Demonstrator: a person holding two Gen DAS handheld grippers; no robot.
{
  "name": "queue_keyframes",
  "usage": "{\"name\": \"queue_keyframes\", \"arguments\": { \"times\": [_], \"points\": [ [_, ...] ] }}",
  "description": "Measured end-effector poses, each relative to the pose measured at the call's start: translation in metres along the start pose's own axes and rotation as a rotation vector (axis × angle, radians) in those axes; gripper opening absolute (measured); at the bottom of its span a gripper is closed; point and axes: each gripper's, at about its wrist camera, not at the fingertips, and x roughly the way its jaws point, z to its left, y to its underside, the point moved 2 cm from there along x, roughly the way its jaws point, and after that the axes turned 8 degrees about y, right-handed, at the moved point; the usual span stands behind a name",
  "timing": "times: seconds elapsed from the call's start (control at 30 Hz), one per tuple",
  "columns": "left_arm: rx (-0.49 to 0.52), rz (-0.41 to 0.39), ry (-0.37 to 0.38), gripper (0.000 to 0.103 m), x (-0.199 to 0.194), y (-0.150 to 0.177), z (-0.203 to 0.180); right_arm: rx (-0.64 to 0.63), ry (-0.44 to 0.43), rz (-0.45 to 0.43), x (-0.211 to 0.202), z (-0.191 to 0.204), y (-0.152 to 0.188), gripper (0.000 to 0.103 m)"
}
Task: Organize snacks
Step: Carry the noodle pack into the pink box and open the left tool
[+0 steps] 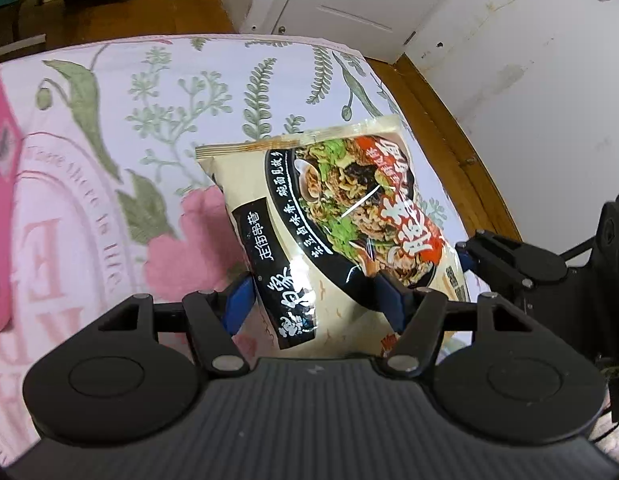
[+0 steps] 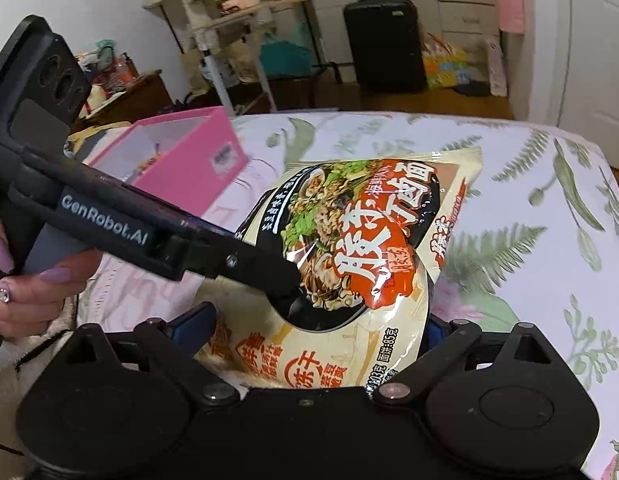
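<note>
Nearest in the left wrist view, the left gripper (image 1: 315, 300) is seen about half open, its blue pads (image 1: 241, 298) pressed against both sides of a cream noodle packet (image 1: 329, 216). The packet is held clear above the bed, tilted, its printed bowl of noodles facing up.

In the right wrist view, the right gripper (image 2: 309, 334) is placed around the lower end of the same noodle packet (image 2: 361, 248); a blue pad (image 2: 191, 328) is seen on each side, the right one against the packet, but whether the left one presses on it cannot be told. The black finger of the left gripper (image 2: 269, 276) is laid across the packet from the left, and a hand (image 2: 25, 292) with pale painted nails is seen at its handle.

Beneath, a floral bedspread (image 1: 181, 92) is spread. Farther left on it, a pink box (image 2: 181, 156) stands open. Beyond the bed, a black suitcase (image 2: 383, 44) is set on the wooden floor.
</note>
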Motion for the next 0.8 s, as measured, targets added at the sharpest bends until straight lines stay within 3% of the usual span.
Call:
{"name": "queue_keyframes", "arguments": {
  "times": [0.5, 0.8],
  "points": [
    [-0.073, -0.094, -0.106, 0.064, -0.119, 0.062, 0.032, -0.179, -0.128, 0.011, -0.008, 0.114, -0.022, 0.098],
    [-0.129, -0.179, -0.201, 0.064, -0.187, 0.066, 0.078, -0.233, -0.223, -0.006, 0.017, 0.172, -0.067, 0.091]
  ]
}}
